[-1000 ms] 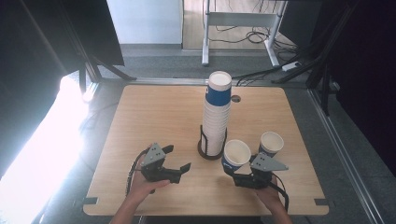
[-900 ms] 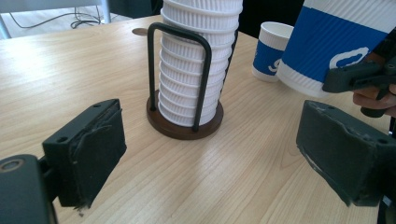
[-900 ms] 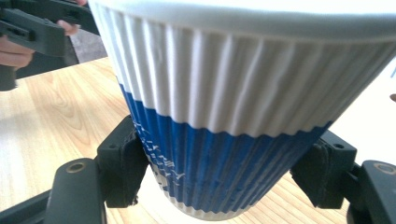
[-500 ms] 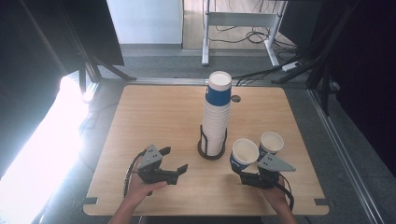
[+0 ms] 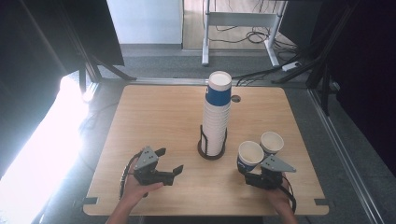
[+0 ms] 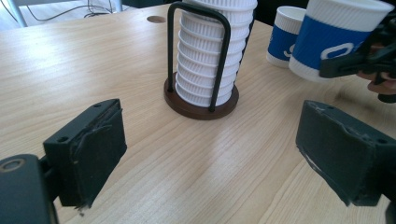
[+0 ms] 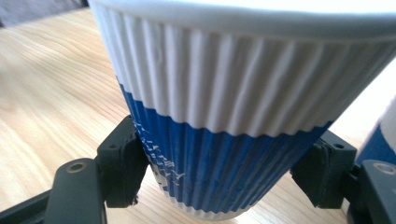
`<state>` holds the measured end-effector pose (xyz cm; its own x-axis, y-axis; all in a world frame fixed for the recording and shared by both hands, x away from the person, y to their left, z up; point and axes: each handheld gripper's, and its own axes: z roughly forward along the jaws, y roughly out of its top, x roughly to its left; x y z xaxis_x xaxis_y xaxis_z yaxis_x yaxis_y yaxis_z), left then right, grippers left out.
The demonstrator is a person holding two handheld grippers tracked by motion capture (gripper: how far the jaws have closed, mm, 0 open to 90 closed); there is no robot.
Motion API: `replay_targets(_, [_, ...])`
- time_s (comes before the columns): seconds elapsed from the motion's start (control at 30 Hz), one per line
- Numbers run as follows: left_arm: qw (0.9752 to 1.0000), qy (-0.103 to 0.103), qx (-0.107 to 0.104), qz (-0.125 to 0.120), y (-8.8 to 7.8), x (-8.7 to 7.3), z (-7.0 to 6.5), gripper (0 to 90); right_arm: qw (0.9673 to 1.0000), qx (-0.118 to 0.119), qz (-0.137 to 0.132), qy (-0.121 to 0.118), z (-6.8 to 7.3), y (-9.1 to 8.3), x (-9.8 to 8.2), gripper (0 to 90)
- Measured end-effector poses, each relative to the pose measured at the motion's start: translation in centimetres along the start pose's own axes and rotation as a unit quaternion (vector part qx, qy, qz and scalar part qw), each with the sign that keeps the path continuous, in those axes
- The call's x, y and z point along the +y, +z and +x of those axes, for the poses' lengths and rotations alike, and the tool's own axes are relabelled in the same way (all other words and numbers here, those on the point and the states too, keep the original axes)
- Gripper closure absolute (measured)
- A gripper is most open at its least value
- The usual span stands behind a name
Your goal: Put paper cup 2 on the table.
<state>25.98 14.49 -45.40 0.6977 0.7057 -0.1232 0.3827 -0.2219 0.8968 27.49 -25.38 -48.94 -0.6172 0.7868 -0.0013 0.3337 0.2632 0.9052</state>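
In the high view, the right gripper clamps a blue-and-white cup near the table's front right, just beside a second cup standing behind it. The left gripper lies front left, jaws apart and empty, pointing toward the cup stack in its black rack. In the left gripper view, both wide-set pads frame bare wood, with the rack ahead and the held cup at upper right, tilted. In the right gripper view, the jaws press the cup's blue lower band from both sides.
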Motion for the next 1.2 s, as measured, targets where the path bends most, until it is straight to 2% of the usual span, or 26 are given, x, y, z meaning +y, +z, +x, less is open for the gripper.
replay_targets(0.33, [0.9999, -0.003, 0.001, 0.011, 0.4, -0.5, 0.1, 8.5, 0.9978, -0.018, 0.061, 0.016, -0.9, 2.0, -1.0, 27.5])
replay_targets(0.47, [0.9999, -0.005, 0.000, 0.010, 0.2, -0.4, 0.1, 8.5, 0.9961, -0.018, 0.087, 0.007, -0.7, 3.1, -1.3, 27.4])
replay_targets(0.57, [0.9999, -0.004, 0.000, 0.010, 0.2, -0.4, 0.1, 8.5, 0.9957, -0.022, 0.090, 0.006, -0.6, 3.3, -1.2, 27.3])
replay_targets(0.63, [0.9999, -0.003, 0.000, 0.010, 0.1, -0.5, 0.0, 8.5, 0.9945, -0.022, 0.102, 0.008, -0.7, 3.4, -1.3, 27.0])
replay_targets(0.7, [0.9999, -0.004, -0.001, 0.009, 0.1, -0.5, -0.1, 8.6, 0.9941, -0.030, 0.105, 0.007, -0.7, 3.4, -1.3, 26.8])
replay_targets(0.83, [0.9999, -0.001, -0.005, 0.011, 0.4, -0.4, -0.5, 8.6, 0.9935, -0.030, 0.110, -0.001, -0.7, 3.5, -1.3, 25.8])
replay_targets(0.93, [0.9998, 0.004, -0.009, 0.015, 0.7, -0.4, -0.8, 8.6, 0.9922, -0.037, 0.119, 0.000, -0.8, 3.6, -1.3, 18.2])
replay_targets(1.13, [0.9997, 0.005, -0.014, 0.017, 0.9, -0.4, -1.0, 8.5, 0.9932, -0.037, 0.110, 0.010, -0.8, 2.9, -1.3, 13.3])
replay_targets(1.2, [0.9997, 0.005, -0.016, 0.015, 0.9, -0.2, -1.0, 8.6, 0.9944, -0.039, 0.096, 0.018, -0.7, 2.1, -1.3, 13.2])
